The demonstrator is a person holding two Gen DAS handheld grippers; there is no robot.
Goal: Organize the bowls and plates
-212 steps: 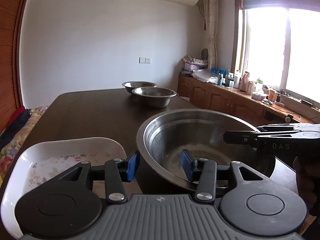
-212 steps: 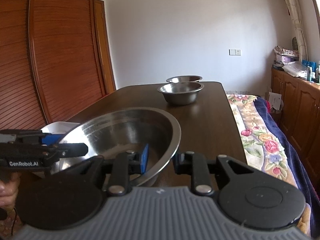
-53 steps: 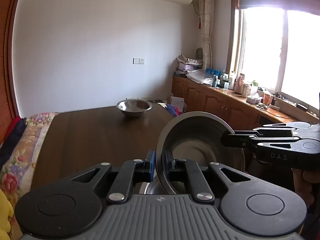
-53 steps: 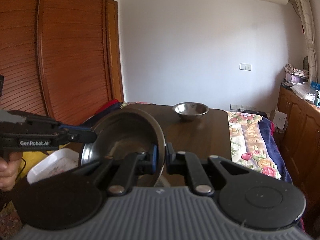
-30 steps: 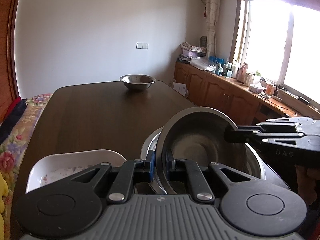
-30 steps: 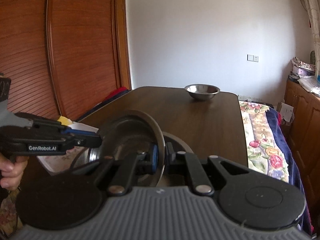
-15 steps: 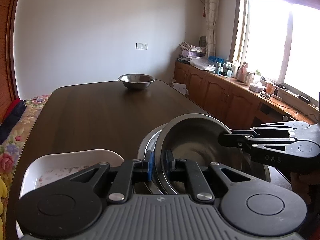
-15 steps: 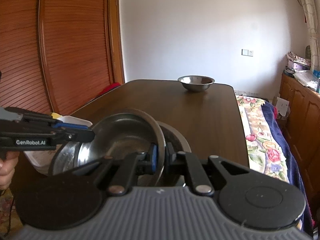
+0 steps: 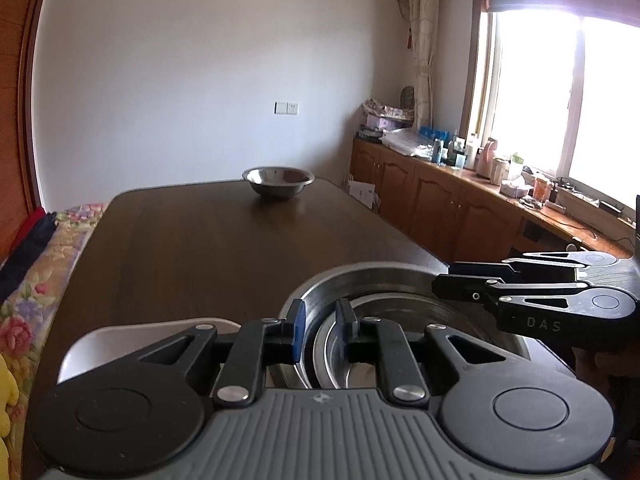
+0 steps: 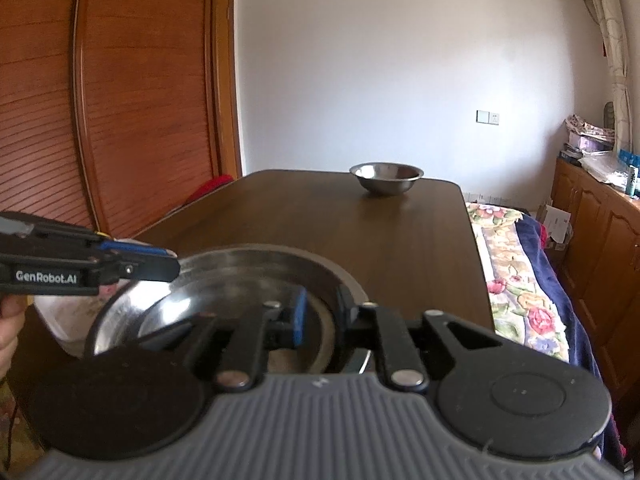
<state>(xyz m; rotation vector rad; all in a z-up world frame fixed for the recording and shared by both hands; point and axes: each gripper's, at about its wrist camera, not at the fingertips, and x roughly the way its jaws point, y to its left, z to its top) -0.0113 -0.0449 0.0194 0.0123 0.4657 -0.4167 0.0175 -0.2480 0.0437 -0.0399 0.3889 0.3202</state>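
In the left wrist view, the left gripper sits at lower centre with its blue-padded fingers a little apart, straddling the near rim of the nested steel bowl — the pads look just clear of the metal, though contact cannot be ruled out. That bowl sits inside a larger steel bowl on the dark wooden table; a white floral dish shows at lower left, and another small steel bowl stands well apart at the far end, upper centre. The right gripper reaches in from the right edge over the opposite rim; whether its fingers are parted cannot be told from here. In the right wrist view, the right gripper is likewise slightly spread across the rim at lower centre, and the left gripper comes in from the left edge. Thin stainless steel like this is probably light, rigid and slick — best taken by pinching the rolled rim on two opposite sides. Metal sliding on metal could let a tilted bowl skate.
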